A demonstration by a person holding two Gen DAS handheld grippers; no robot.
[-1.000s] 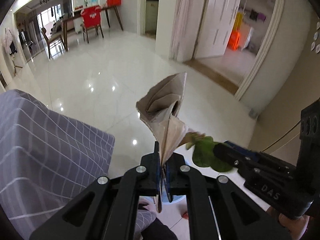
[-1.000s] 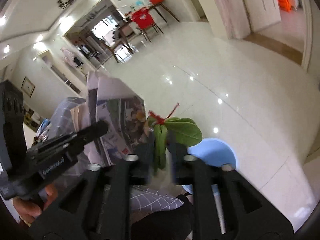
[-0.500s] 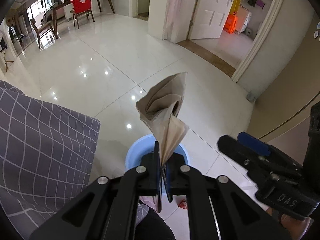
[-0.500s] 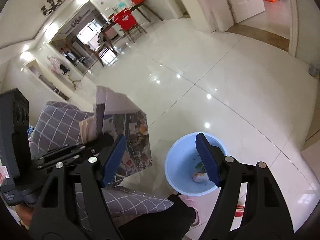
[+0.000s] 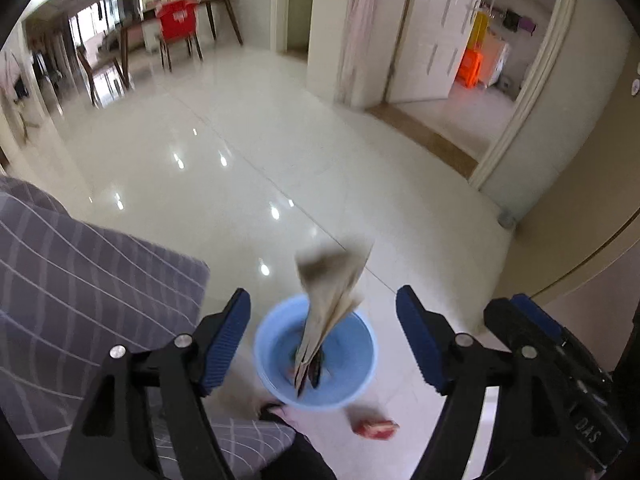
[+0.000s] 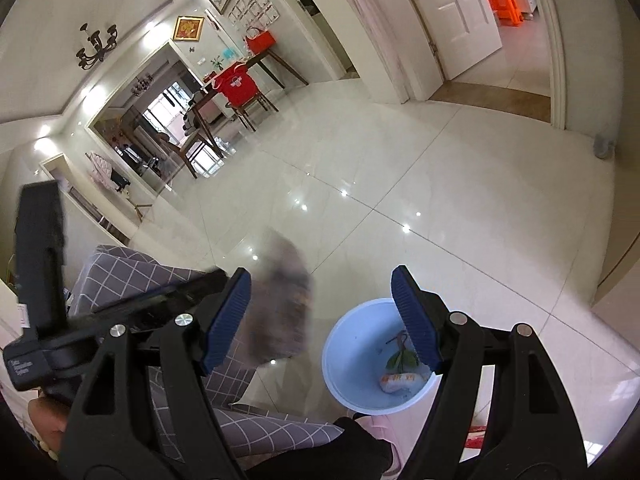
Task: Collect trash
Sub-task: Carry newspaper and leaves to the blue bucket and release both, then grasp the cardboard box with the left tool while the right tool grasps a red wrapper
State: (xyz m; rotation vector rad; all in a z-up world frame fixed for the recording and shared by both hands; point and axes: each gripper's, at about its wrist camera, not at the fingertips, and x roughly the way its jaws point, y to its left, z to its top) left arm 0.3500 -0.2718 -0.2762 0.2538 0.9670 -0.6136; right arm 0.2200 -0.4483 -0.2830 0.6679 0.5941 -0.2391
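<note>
Left gripper (image 5: pixel 323 336): lower centre of its frame, jaws opening, pads clear of the folded paper (image 5: pixel 330 300), which is blurred between them, its lower end inside the blue bucket (image 5: pixel 362 380).
Right gripper (image 6: pixel 321 318): jaws spread, nothing between the pads.
Bucket, lower right in the right view: holds a green leaf (image 6: pixel 401 358) and a wrapper (image 6: pixel 400 382).
Floor (image 5: pixel 280 140): glossy white tile.
</note>
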